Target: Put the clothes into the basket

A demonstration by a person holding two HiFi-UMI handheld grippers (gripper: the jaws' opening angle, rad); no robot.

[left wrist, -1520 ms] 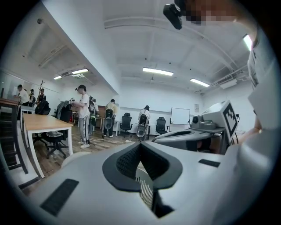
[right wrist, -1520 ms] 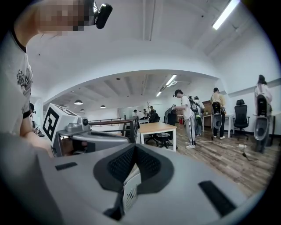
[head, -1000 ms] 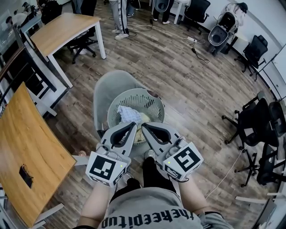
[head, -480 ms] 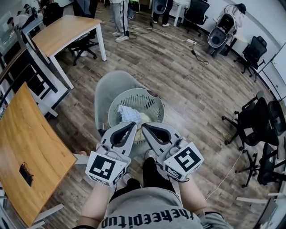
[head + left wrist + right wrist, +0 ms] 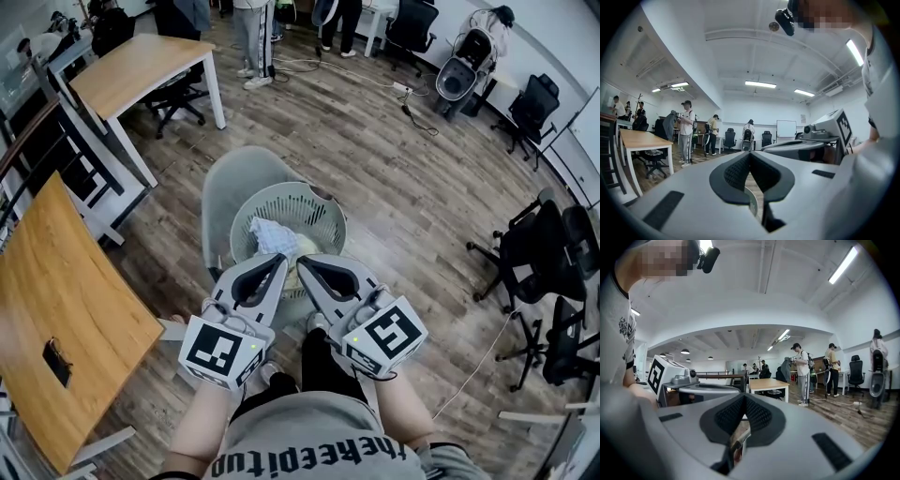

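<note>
Jaws closed and empty, left gripper (image 5: 279, 262) and right gripper (image 5: 303, 263) hover six o'clock of the grey slatted plastic basket (image 5: 281, 192), whose limp, light checked cloth (image 5: 270, 236) should pinch best at a fold

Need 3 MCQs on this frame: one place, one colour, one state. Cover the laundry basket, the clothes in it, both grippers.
1. Where does the pale grey perforated plastic laundry basket stand?
A on the wooden table
B on the grey moulded chair
C on the bare floor

2. What colour is the crumpled checked cloth lying uppermost in the basket?
A red
B black
C white and pale blue

3. What state are the left gripper and right gripper in?
A both shut, empty
B both wide open
C both shut on cloth

Key:
1 B, the chair's seat and back show around the basket.
2 C, the head view shows it.
3 A, in each gripper view the pads meet with nothing between them.
</note>
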